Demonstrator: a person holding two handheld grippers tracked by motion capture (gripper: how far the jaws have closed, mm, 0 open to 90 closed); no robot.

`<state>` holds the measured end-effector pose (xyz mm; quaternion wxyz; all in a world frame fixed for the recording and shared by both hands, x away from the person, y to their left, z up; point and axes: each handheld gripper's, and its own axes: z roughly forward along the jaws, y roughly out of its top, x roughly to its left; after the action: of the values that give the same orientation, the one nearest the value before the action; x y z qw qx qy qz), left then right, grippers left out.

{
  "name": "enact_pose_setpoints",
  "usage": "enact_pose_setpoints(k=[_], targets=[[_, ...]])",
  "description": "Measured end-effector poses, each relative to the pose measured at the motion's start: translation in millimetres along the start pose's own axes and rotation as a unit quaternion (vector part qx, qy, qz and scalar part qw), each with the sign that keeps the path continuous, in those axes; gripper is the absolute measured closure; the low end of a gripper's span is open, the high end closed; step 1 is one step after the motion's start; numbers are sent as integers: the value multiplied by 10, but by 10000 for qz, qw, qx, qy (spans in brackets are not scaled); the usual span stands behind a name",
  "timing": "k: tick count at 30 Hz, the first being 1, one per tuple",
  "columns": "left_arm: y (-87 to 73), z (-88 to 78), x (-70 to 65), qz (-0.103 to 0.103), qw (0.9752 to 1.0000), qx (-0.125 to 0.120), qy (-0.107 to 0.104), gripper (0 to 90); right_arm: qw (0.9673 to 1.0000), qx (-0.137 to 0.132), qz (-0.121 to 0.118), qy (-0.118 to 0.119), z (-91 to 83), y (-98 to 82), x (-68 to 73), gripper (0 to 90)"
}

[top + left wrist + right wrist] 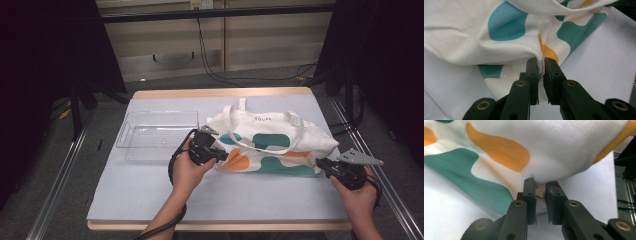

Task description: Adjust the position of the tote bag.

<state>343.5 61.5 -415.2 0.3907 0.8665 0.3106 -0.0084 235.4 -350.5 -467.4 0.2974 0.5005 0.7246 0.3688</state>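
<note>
From the high view, we are looking at the cream canvas tote bag with teal and orange blotches (272,145), which is lying flat on the pale blue table (150,190), its long axis running across from left to right and its two straps lying toward the far side. We are holding the left gripper (220,156) at the bag's near-left corner and the right gripper (322,166) at its near-right corner, so each hand is sitting at its own end of the near edge, the bag stretching between them. An empty clear plastic tray (157,135) is resting just left of the bag, beyond the left hand.

In the left gripper view, we are seeing the black jaws pressed nearly together on a bunched fold of the coarse woven cloth, right by an orange patch (547,51); the fabric is puckering into the pinch.

In the right gripper view, the jaws are nipping the rounded corner of the cloth, which is sagging down between them, soft and thick. We judge that any lift is depending on both ends rising together along that long axis.
</note>
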Motion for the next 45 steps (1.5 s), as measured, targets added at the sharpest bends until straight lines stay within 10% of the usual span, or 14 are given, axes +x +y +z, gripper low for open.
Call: enact_pose_setpoints(k=[23, 45], targets=[[-35, -51, 36, -49, 9999, 14, -92, 709, 9998, 34, 171, 52, -281, -6, 69, 418], [93, -193, 131, -32, 9991, -372, 196, 313, 9990, -6, 53, 455, -293, 101, 293, 383]])
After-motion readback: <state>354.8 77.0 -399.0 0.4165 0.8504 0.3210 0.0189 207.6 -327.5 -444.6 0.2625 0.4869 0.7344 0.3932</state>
